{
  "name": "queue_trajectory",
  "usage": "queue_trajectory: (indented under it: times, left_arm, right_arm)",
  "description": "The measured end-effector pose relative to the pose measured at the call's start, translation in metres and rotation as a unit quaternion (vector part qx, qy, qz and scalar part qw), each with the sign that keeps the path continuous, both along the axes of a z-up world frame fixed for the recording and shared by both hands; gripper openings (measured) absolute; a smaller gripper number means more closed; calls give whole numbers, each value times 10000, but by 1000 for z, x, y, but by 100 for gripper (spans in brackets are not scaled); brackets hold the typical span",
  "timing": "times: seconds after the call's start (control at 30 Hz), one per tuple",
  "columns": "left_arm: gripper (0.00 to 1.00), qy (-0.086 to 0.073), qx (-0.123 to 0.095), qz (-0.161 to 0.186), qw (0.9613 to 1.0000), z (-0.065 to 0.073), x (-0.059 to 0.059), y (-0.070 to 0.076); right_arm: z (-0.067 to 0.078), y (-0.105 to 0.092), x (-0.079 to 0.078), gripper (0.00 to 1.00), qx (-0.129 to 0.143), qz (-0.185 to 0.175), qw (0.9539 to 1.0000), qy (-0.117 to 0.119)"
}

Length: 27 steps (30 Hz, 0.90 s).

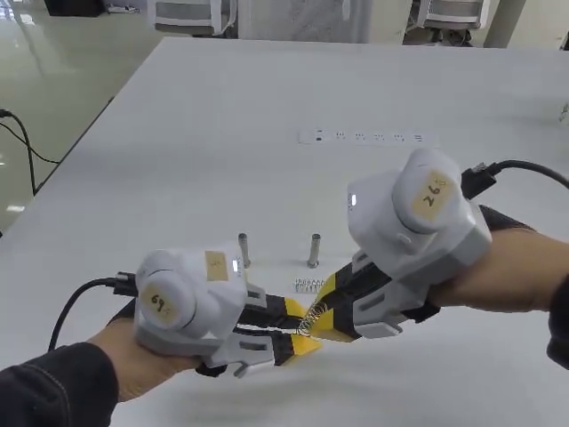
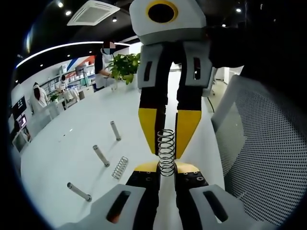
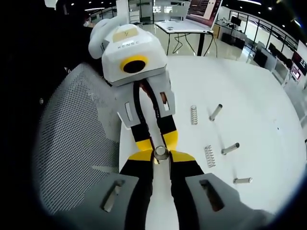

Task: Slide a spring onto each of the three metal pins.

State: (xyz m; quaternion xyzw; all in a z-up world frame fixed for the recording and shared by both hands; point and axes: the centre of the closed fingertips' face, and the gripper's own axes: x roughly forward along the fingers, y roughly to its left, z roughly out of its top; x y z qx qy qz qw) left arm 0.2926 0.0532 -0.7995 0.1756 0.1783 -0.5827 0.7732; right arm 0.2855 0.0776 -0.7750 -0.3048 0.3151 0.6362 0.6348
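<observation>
**Lower middle of the frame, and zero out of three loaded**

Across nearly the whole head view runs the big white matte tabletop (image 1: 178,160). Low in that frame two chunky white-and-black handheld grippers with yellow fingertips meet nose to nose. The left gripper (image 1: 298,334) comes in from the lower left and the right gripper (image 1: 324,311) from the right.

Just above them, around the middle of the frame, are the short grey metal pins (image 1: 314,251), standing upright. The right side of the right gripper view has all three, and every one looks bare to me.

Smallest stuff: dead centre of the left gripper view is the shiny coiled wire spring (image 2: 166,148). The left jaws pinch its near end, and the right gripper's yellow tips press on it further along. So both sets of jaws look closed on that same spring, held up off the table between the two tools. Two loose springs (image 3: 209,155) lie flat among the pins, on the right of the right gripper view.

My read is that the job has barely started. This looks like a handover or a regrip of spring number one, and all three pins are yet to get a spring.
</observation>
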Motion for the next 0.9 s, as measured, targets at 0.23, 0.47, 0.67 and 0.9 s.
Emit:
queue_trajectory:
  times: [0.23, 0.47, 0.67, 0.9]
  left_arm:
    - [8, -9, -19, 17, 10000, 1, 1, 0]
    - [8, -31, -47, 59, 10000, 2, 2, 0]
    - [15, 43, -97, 123, 9999, 3, 3, 0]
    - [24, 212, -176, 207, 9994, 1, 3, 1]
  right_arm:
    - [0, 2, -1, 13, 1, 4, 10000, 3]
    - [1, 1, 1, 13, -43, -9, 10000, -24]
    - [2, 0, 3, 13, -70, -37, 10000, -38]
    - [0, -3, 7, 13, -113, -85, 9999, -63]
